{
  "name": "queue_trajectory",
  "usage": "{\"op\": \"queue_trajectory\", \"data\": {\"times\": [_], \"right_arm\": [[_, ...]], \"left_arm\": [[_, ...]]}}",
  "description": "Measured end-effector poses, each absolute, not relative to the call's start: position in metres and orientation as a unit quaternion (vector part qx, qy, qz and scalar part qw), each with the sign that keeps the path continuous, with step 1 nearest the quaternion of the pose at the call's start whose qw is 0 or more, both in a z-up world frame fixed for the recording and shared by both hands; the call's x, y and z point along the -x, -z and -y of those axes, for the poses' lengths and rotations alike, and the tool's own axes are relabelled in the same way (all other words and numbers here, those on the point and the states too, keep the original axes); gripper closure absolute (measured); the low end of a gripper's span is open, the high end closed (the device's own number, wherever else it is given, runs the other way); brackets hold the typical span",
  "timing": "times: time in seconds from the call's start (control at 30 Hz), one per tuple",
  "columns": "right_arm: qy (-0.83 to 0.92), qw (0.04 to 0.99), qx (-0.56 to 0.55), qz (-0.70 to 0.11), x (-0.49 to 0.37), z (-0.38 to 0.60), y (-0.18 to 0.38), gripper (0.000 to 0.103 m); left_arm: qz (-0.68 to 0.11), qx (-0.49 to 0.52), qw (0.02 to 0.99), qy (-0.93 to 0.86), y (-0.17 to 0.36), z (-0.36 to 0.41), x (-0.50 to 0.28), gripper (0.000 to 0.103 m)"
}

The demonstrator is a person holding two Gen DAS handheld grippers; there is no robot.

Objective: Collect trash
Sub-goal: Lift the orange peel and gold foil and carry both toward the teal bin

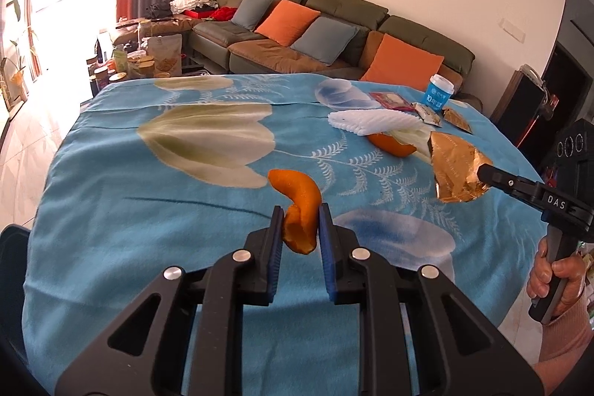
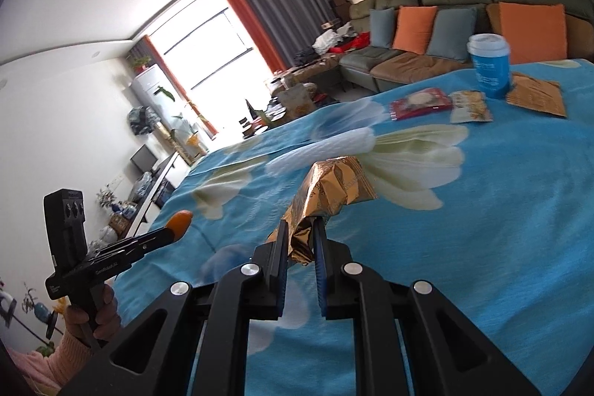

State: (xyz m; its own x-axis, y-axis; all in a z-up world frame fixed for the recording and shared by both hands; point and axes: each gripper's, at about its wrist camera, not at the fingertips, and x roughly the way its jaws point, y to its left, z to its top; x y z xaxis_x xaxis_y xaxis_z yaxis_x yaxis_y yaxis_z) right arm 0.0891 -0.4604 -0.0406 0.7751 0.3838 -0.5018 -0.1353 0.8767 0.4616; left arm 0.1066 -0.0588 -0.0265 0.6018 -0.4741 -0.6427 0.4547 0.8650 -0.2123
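My left gripper [image 1: 300,215] is shut on a curled orange peel [image 1: 300,206], held just above the blue flowered tablecloth [image 1: 148,210]. The same peel [image 2: 180,221] shows at that gripper's tip in the right wrist view. My right gripper [image 2: 300,232] is shut on a crumpled gold foil wrapper [image 2: 334,190], lifted off the cloth; the left wrist view shows this wrapper [image 1: 454,166] at the right. Still on the cloth lie another orange peel [image 1: 393,145], a white foam fruit net [image 1: 375,123], a red packet [image 2: 421,102], a small snack packet [image 2: 469,106], a flat gold wrapper [image 2: 536,93] and a blue paper cup [image 2: 490,65].
A long sofa [image 1: 334,36] with orange and grey cushions stands behind the table. A cluttered low table [image 1: 141,58] sits by the bright window. A person's hand [image 1: 557,281] grips the right tool's handle. A dark object [image 1: 11,247] shows at the table's near left edge.
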Motion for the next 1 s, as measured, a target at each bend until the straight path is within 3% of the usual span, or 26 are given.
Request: {"op": "queue_trajectory", "data": {"times": [1.0], "right_arm": [[-0.278,0.888,-0.163,-0.328,-0.111,0.349,0.041,0.091]], "left_arm": [[-0.337,0.047,0.920,0.196,0.007,-0.027,-0.051,0.084]]}}
